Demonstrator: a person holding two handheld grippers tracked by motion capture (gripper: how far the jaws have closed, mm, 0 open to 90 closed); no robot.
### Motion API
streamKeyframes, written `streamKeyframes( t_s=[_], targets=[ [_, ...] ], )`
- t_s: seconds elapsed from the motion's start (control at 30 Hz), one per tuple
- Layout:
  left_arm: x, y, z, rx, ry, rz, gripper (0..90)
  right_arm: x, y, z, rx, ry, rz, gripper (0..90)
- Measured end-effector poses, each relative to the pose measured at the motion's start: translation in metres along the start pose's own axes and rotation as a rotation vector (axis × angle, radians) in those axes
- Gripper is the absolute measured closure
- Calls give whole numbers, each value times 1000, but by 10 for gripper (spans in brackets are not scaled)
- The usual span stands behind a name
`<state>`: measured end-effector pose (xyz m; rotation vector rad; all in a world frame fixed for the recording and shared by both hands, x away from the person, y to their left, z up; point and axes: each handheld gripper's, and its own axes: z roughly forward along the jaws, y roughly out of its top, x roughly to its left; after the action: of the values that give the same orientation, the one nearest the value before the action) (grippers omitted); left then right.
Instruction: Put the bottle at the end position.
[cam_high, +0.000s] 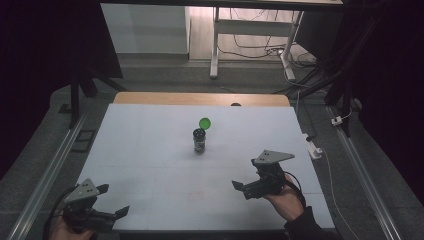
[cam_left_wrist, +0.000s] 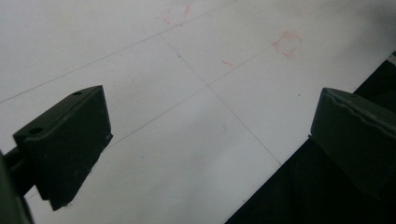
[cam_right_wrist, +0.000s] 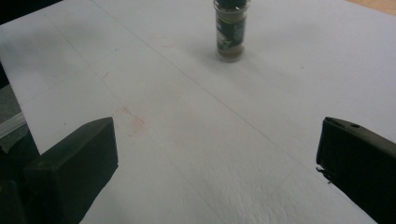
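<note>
Spice jar (cam_high: 199, 141) stood upright near the middle of the white table (cam_high: 150, 150), well apart from both grippers, with nothing between it and either of them. Its green flip lid (cam_high: 204, 123) was tipped up and back — the mouth of the jar was open. In the right gripper view the jar (cam_right_wrist: 229, 35) showed a dark label and a pale brownish filling in its lower part; how full it was could not be judged closely.

The right gripper (cam_high: 245, 187) hovered over the near right part of the table, held in the person's hand (cam_high: 287, 200), its jaws spread wide and holding nothing. The left gripper (cam_high: 112, 200) hung at the near left corner, by the table's edge, its jaws likewise released and empty.

Faint red marks (cam_right_wrist: 133, 122) and thin ruled lines crossed the table's surface. Beyond the far edge — a strip of bare wood (cam_high: 200, 98) — stood the white legs of a desk (cam_high: 216, 45) with cables (cam_high: 260, 50) on the floor.
</note>
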<state>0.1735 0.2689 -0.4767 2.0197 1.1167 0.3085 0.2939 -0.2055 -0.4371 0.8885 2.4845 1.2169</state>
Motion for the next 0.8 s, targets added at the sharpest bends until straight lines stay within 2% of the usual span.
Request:
streamKeyframes(
  t_s=[0.43,0.67,0.8],
  targets=[
    [0,0,0,1,1,0,0,-7,-34,-35,-9,-78,60,0],
    [0,0,0,1,0,0,0,-11,-55,-50,13,-143,82,0],
    [0,0,0,3,2,1,0,-11,-64,-54,29,-156,101,0]
  ],
)
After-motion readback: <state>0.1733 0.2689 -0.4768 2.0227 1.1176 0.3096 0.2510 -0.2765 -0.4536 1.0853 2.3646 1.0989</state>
